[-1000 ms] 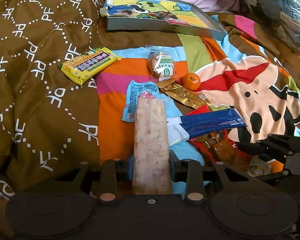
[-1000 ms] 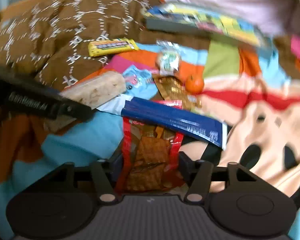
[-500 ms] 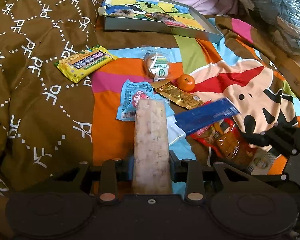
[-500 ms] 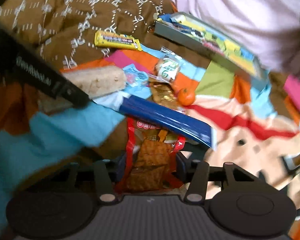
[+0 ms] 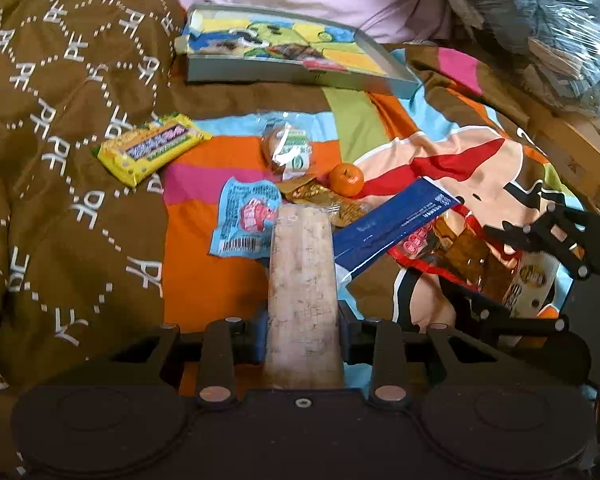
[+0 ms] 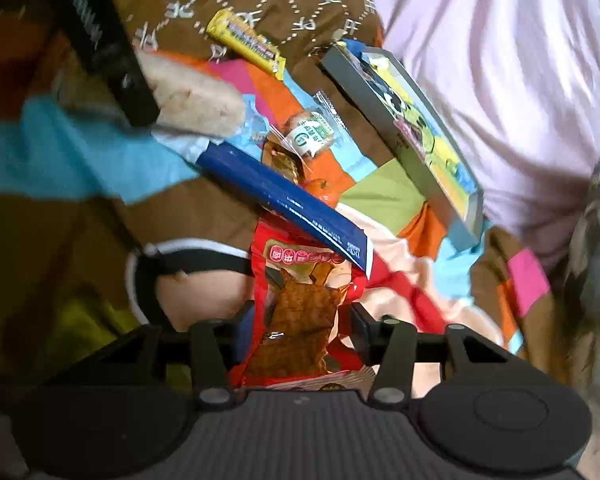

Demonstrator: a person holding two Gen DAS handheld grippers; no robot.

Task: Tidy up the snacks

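Red snack packet between tongs

Orange patch open — snacks ahead.

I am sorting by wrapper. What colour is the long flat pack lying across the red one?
Dark blue pack with a white end, clearest in the left wrist view.

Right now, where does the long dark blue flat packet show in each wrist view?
Left wrist view: the long dark blue flat packet lies right of centre, slanting up to the right, beside the pale rice-cracker pack.
Right wrist view: it runs diagonally through the centre, its lower end over the red snack bag.
Shared landmark: the small orange mandarin, just past the packet.
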